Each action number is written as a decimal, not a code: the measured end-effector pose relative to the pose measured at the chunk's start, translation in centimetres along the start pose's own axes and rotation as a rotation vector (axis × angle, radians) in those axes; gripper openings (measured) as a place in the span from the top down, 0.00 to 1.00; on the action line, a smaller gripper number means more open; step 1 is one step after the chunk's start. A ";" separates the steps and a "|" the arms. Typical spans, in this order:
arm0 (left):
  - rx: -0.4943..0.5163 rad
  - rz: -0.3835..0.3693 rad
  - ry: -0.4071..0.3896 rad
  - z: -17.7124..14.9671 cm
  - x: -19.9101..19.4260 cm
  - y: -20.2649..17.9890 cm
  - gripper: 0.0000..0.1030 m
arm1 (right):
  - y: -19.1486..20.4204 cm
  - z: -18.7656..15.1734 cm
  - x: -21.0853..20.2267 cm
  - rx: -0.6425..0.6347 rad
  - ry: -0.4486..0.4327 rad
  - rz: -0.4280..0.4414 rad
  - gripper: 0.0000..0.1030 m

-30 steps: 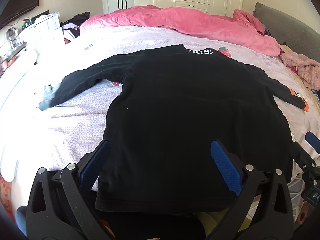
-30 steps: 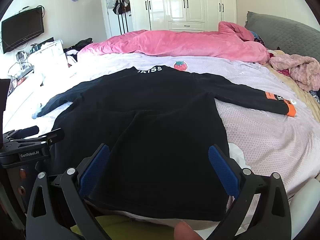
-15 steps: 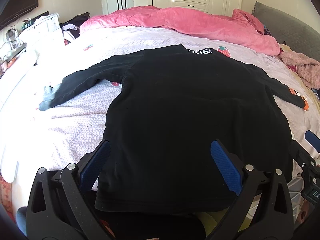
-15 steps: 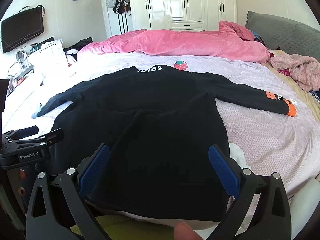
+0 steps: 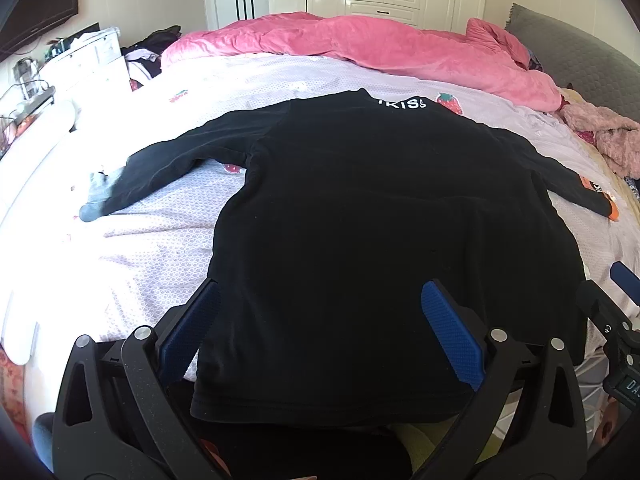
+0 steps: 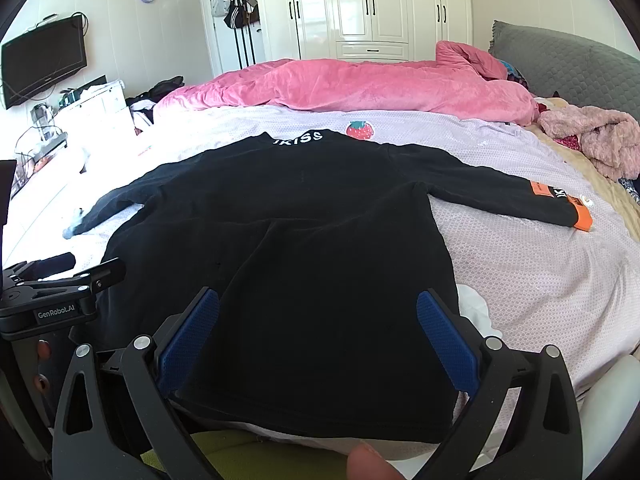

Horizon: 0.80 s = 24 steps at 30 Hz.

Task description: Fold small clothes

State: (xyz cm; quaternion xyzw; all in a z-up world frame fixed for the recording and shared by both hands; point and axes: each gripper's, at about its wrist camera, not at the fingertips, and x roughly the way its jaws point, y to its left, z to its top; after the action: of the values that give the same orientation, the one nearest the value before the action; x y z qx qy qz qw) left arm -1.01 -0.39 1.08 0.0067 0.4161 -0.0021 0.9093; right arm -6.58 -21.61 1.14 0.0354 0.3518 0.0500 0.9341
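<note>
A black long-sleeved shirt (image 5: 360, 208) lies flat on the bed, back up, collar with white letters at the far end, both sleeves spread out; it also shows in the right wrist view (image 6: 288, 232). Its right sleeve ends in an orange cuff (image 6: 582, 218). My left gripper (image 5: 320, 328) is open and empty above the hem's left part. My right gripper (image 6: 318, 328) is open and empty above the hem's right part. The hem (image 5: 320, 412) lies at the bed's near edge.
A pink quilt (image 6: 360, 84) lies across the far side of the bed. Pink fluffy clothing (image 6: 600, 144) sits at the right by a grey headboard (image 6: 568, 64). A white cabinet (image 5: 88, 60) and a wall television (image 6: 44, 64) stand at the left.
</note>
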 end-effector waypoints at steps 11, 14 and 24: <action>0.001 0.006 0.000 0.0 0.1 0.0 0.09 | -0.4 0.2 -0.1 0.009 -0.008 -0.001 0.04; 0.002 0.009 -0.002 0.1 0.1 -0.1 0.09 | -0.5 0.2 -0.1 0.015 -0.012 -0.002 0.04; 0.024 0.001 0.005 1.2 0.8 -1.0 0.09 | -1.8 0.9 0.8 0.035 -0.014 -0.014 0.04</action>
State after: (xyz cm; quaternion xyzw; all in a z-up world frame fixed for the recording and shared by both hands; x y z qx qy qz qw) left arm 0.41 -1.36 1.23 0.0178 0.4182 -0.0065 0.9081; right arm -5.24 -23.31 1.11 0.0498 0.3462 0.0371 0.9361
